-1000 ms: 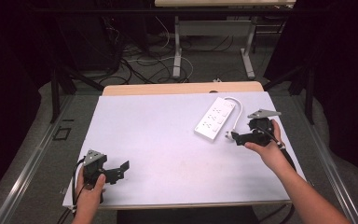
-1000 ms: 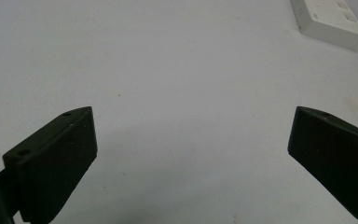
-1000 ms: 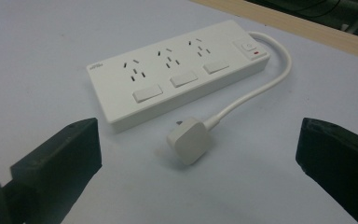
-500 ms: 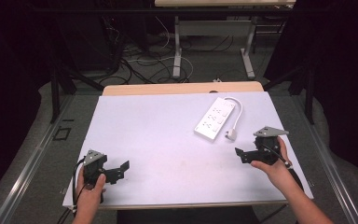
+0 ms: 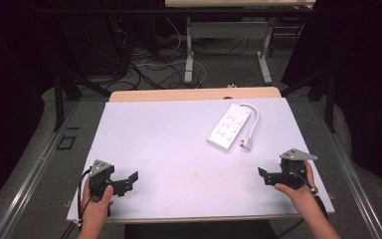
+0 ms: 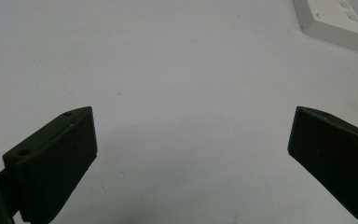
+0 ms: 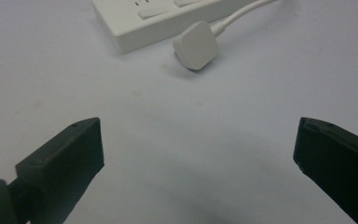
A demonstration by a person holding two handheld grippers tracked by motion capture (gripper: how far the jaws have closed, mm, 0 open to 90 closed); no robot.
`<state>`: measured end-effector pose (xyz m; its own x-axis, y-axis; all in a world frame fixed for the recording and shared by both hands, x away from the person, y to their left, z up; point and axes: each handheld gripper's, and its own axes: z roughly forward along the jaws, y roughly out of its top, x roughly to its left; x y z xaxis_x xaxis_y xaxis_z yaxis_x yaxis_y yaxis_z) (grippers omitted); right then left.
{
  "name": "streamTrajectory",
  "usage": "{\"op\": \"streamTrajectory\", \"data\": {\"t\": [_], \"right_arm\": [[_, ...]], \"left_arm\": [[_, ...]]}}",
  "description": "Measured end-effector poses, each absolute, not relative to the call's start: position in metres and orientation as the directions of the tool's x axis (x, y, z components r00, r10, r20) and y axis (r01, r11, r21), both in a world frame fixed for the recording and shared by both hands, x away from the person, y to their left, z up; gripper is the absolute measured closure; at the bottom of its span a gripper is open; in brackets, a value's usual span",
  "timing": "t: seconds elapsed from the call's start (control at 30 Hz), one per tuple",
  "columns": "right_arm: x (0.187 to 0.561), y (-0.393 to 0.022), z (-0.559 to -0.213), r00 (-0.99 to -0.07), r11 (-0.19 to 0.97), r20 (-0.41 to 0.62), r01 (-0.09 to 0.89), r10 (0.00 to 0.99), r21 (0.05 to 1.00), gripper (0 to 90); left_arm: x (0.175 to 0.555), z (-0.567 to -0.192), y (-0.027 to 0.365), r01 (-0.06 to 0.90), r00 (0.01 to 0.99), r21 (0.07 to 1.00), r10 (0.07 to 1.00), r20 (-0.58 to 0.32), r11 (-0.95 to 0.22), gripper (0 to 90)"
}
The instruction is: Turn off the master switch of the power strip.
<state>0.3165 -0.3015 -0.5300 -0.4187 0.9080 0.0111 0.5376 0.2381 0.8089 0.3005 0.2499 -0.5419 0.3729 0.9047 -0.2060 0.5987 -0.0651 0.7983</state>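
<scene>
Two grippers sit low at the near edge of the table (image 5: 179, 134), one at each corner; I see the left gripper (image 5: 129, 180) near the front-left, held by the left hand (image 5: 95, 205), and the right gripper (image 5: 264, 175) near the front-right, held by the right hand (image 5: 298, 191); both point toward the middle of the table. In the left gripper view its jaws stand wide apart with nothing between them, only the bare white surface; in the right gripper view the jaws are also wide apart and hold nothing.

One white power strip (image 5: 229, 128) lies on the right half of the table, toward the far side, turned at an angle; its cable (image 5: 252, 115) loops from the far end and comes back to the plug (image 5: 246, 144), which rests on the table just beside the near end of the strip. The plug is in front of the right gripper, apart from it; from the left gripper the strip is well apart, at the upper right corner of its view.
</scene>
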Motion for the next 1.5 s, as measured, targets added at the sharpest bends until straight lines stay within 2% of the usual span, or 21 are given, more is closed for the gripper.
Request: {"op": "streamTrajectory", "data": {"t": [0.3,0.47,0.7,1.5], "right_arm": [[0.309,-0.315,-0.548,-0.37,0.217,0.009,0.563,0.929,0.798,1.9],[0.307,-0.32,-0.551,-0.352,0.196,0.018,0.564,0.936,0.802,6.0],[0.304,-0.326,-0.558,-0.321,0.179,0.017,0.57,0.947,0.802,5.1],[0.304,-0.328,-0.566,-0.315,0.178,0.017,0.578,0.949,0.796,5.1]], "left_arm": [[0.301,-0.542,0.249,0.597,0.372,0.8,0.905,-0.207,-0.063,1.3],[0.301,-0.542,0.249,0.598,0.372,0.799,0.905,-0.205,-0.064,1.3],[0.301,-0.542,0.25,0.599,0.373,0.798,0.905,-0.204,-0.067,1.3],[0.301,-0.542,0.25,0.6,0.373,0.797,0.905,-0.204,-0.068,1.3]]}}
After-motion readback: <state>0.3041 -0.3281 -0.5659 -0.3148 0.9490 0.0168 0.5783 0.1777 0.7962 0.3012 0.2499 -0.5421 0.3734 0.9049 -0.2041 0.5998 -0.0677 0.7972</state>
